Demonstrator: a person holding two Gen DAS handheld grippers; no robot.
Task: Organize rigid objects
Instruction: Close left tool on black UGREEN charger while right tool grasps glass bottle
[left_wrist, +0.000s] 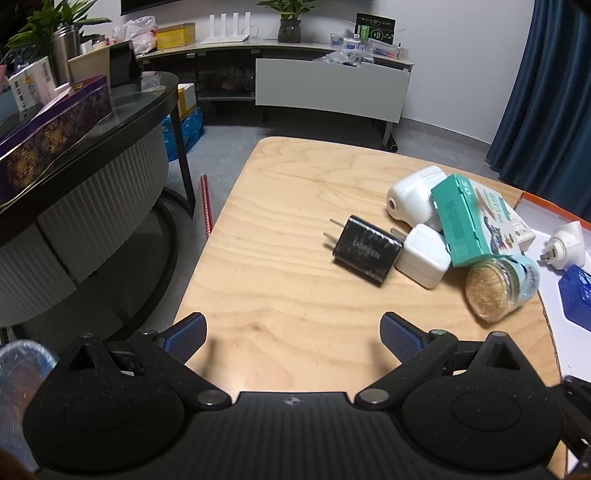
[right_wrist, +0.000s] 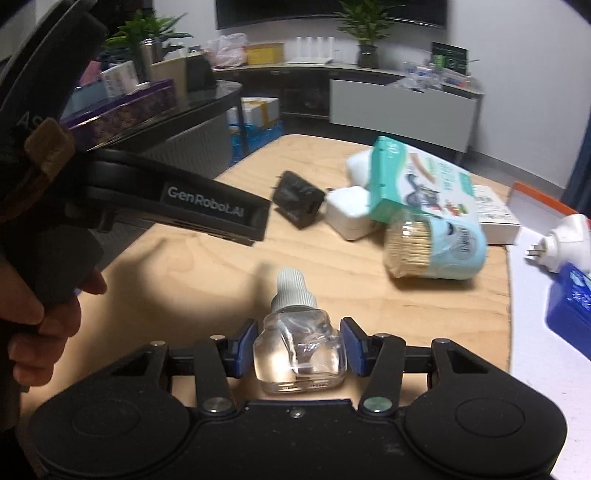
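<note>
The right claw (right_wrist: 298, 349) has its pads against a small clear bottle (right_wrist: 300, 352) low over the tabletop (right_wrist: 207, 273), seemingly gripped; the left claw (left_wrist: 293, 338) gapes empty. Next, carry it towards the heap beside the black charger (right_wrist: 297, 199)

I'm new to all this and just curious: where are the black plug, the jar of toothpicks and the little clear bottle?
black plug (left_wrist: 365, 250), left wrist view, on its top face.
jar of toothpicks (left_wrist: 498, 288), left wrist view, on its side wall.
clear bottle (right_wrist: 300, 352), right wrist view, on its glass body.
</note>
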